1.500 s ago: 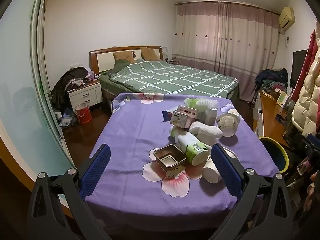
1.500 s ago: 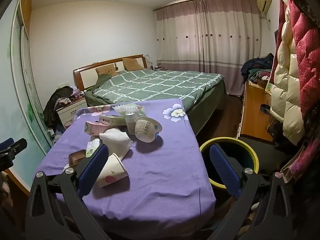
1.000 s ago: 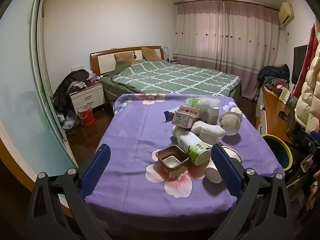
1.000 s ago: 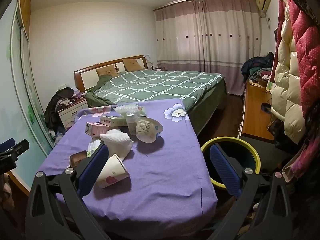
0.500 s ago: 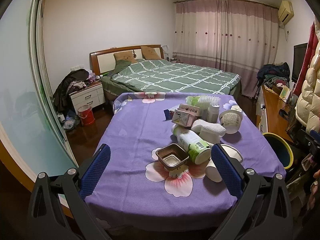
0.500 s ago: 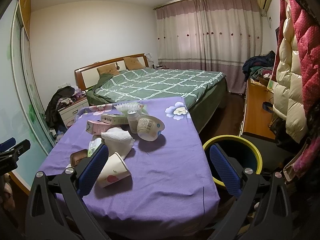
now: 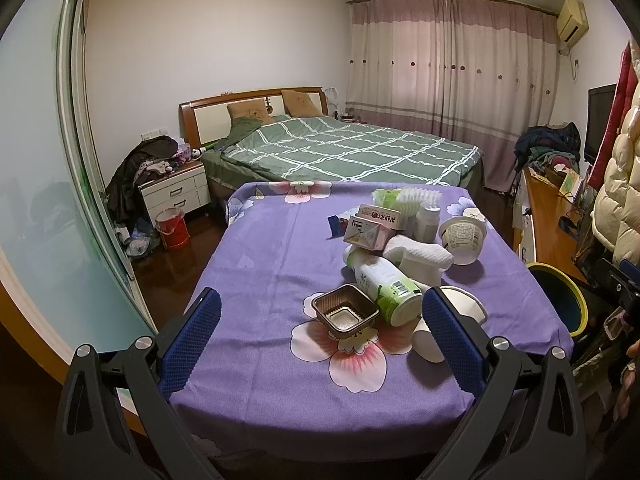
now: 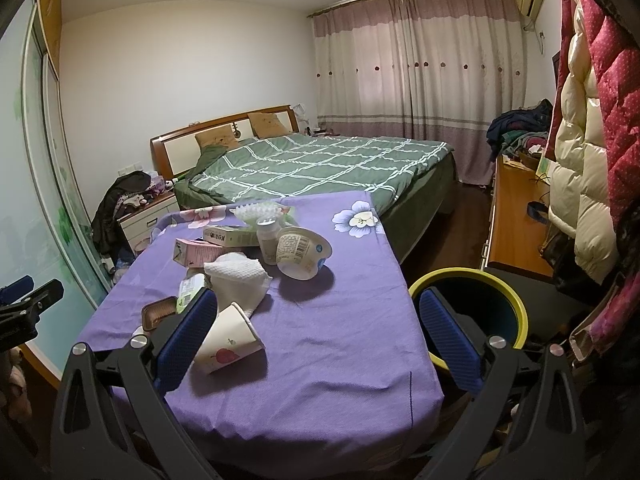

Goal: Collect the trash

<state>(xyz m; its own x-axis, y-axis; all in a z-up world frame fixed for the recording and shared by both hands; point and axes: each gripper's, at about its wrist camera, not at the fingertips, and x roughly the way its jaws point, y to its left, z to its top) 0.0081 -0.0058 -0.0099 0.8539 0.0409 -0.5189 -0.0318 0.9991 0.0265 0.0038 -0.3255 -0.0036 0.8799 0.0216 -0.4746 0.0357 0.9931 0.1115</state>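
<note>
While our left gripper and right gripper hang spread wide, grasping nothing, trash pile sits on purple table; bin just beside table edge.

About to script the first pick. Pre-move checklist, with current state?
1. left gripper open, nothing held: ok.
2. right gripper open, nothing held: ok.
3. bin beside the table, mouth unobstructed: ok.
4. paper cup on its side, nearest the right gripper, nothing on it: ok.
5. brown tray clear of neighbours: not ok, the green bottle sits against it.
6. Bin fill level: cannot tell.
</note>
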